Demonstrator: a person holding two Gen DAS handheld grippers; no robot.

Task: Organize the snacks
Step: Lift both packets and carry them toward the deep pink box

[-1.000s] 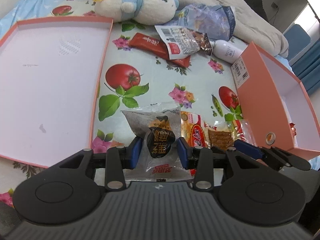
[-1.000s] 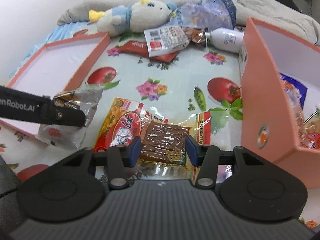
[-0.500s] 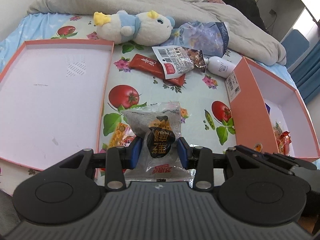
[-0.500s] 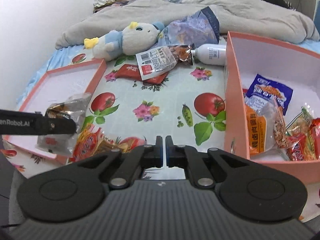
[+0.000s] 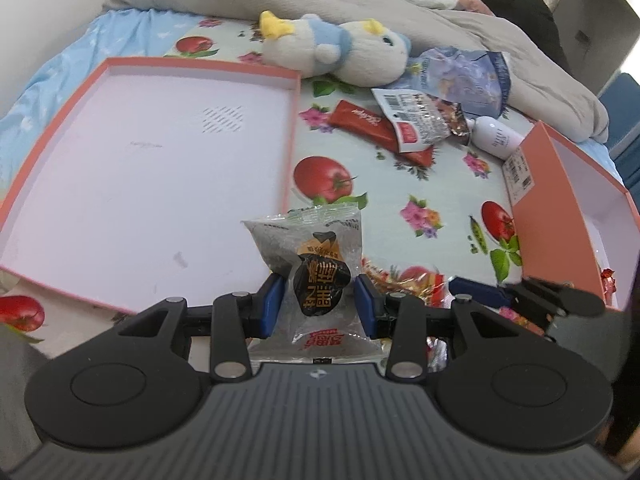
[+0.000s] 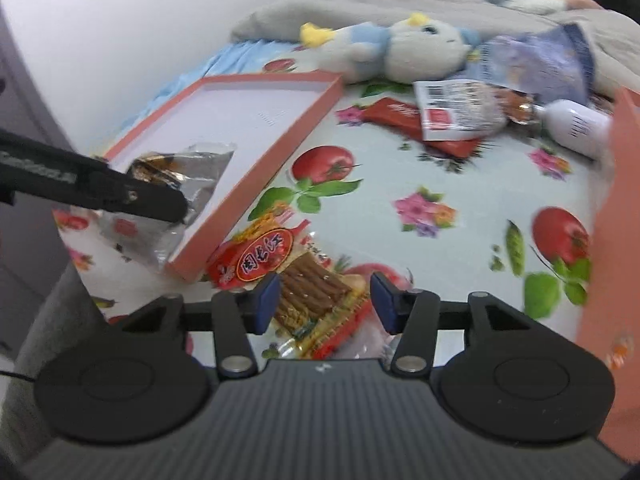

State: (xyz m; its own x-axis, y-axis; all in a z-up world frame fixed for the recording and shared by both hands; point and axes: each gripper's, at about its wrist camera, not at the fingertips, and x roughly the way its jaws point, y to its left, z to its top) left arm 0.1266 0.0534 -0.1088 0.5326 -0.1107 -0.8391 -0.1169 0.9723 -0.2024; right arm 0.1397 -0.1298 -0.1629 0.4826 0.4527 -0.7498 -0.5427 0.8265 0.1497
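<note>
My left gripper (image 5: 319, 305) is shut on a clear snack packet with a black and orange label (image 5: 318, 280) and holds it above the bed near the lid's corner; it also shows in the right wrist view (image 6: 176, 184). My right gripper (image 6: 326, 300) is open, its fingers on either side of a red and yellow packet of brown sticks (image 6: 304, 296) lying on the sheet. The orange box (image 5: 560, 208) stands at the right. A red packet (image 5: 372, 128) and a barcode packet (image 5: 420, 120) lie further back.
The orange box lid (image 5: 144, 184) lies open side up at the left. A plush toy (image 5: 340, 48), a blue bag (image 5: 468, 76) and a white bottle (image 5: 496, 140) lie at the back by a grey blanket (image 5: 400, 8). The white wall is at the left.
My right gripper, shut and raised half a second ago, has opened and come down over the brown stick packet. My left gripper has kept its packet and lifted slightly.
</note>
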